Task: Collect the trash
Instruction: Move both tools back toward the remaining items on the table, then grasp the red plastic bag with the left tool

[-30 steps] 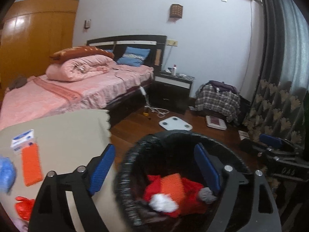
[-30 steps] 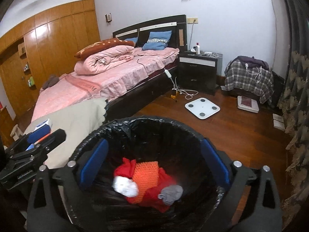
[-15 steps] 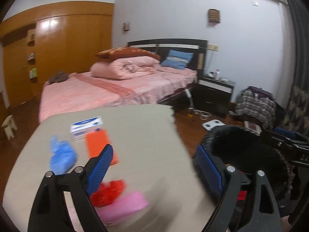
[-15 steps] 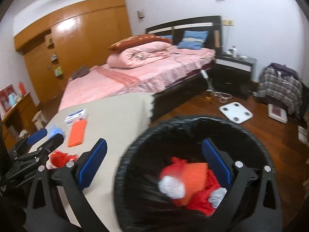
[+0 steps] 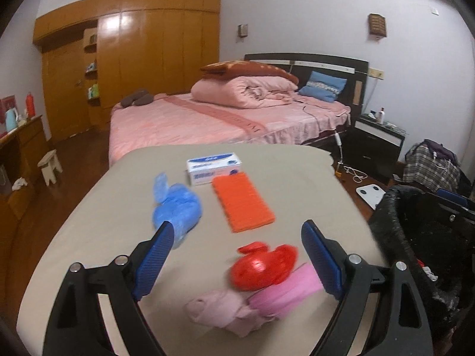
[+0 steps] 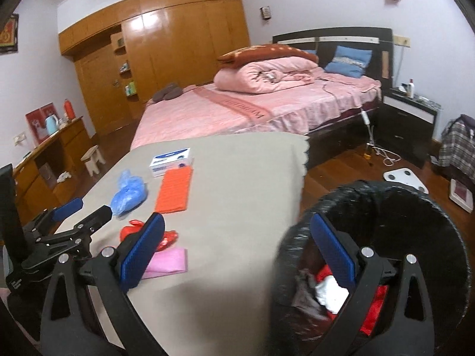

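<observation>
beige table, litter waiting

beige cloth covers the table, where a red wrapper, pink bag, blue bag and orange pad lie. left gripper gapes wide above the red wrapper, gripping nothing. right gripper spreads empty beside the black bin.

One blue bag, one orange cloth, one box, one bin.

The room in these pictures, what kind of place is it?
A bedroom in a home, most likely. There is a made bed with a pink folded quilt and pillows, a dark nightstand beside it, and a wall of wooden wardrobe doors. A cloth-covered table stands in front.
</observation>
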`<control>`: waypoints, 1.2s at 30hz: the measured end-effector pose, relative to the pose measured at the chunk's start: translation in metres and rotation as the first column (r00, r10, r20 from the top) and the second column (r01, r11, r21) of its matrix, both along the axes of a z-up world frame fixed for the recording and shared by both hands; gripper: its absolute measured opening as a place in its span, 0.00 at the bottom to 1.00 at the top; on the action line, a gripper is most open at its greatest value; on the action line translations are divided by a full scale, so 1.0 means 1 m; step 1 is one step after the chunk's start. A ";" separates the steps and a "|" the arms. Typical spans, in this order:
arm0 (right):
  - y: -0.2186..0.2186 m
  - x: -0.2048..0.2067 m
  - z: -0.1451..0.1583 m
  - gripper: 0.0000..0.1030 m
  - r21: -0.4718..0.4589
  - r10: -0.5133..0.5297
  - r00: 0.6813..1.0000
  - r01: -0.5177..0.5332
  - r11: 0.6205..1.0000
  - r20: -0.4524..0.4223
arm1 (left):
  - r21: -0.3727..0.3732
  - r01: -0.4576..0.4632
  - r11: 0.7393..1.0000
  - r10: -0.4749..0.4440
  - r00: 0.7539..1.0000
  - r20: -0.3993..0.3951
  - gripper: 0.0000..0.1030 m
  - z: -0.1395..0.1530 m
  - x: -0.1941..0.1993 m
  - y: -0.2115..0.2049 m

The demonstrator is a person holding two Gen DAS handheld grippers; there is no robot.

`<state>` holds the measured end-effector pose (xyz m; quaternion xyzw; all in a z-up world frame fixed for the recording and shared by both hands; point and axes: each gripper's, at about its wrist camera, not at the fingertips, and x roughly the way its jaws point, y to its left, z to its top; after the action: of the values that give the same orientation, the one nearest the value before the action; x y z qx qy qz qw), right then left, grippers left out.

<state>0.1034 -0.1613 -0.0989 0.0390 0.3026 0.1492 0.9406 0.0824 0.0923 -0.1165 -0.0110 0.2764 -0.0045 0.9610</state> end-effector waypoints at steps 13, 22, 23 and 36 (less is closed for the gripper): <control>0.023 0.018 -0.014 0.93 -0.025 0.022 0.999 -0.023 0.999 -0.030 | -0.034 0.016 0.999 -0.019 0.996 -0.086 0.81 -0.035 0.022 0.002; 0.030 0.025 -0.022 0.93 -0.042 0.035 0.998 -0.037 0.998 -0.047 | -0.065 0.068 0.996 -0.078 0.983 -0.169 0.53 -0.056 0.039 -0.009; 0.030 0.025 -0.022 0.93 -0.044 0.035 0.998 -0.037 0.998 -0.048 | -0.075 0.079 0.994 -0.092 0.979 -0.181 0.48 -0.058 0.041 -0.010; 0.033 0.030 -0.024 0.93 -0.039 0.037 0.998 -0.038 0.999 -0.048 | -0.115 0.069 0.991 -0.081 0.991 -0.104 0.35 -0.032 0.033 0.002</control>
<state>0.1338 -0.1288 -0.1230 0.0182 0.3282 0.1598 0.9308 0.1157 0.0941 -0.1482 -0.0541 0.3279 -0.0557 0.9415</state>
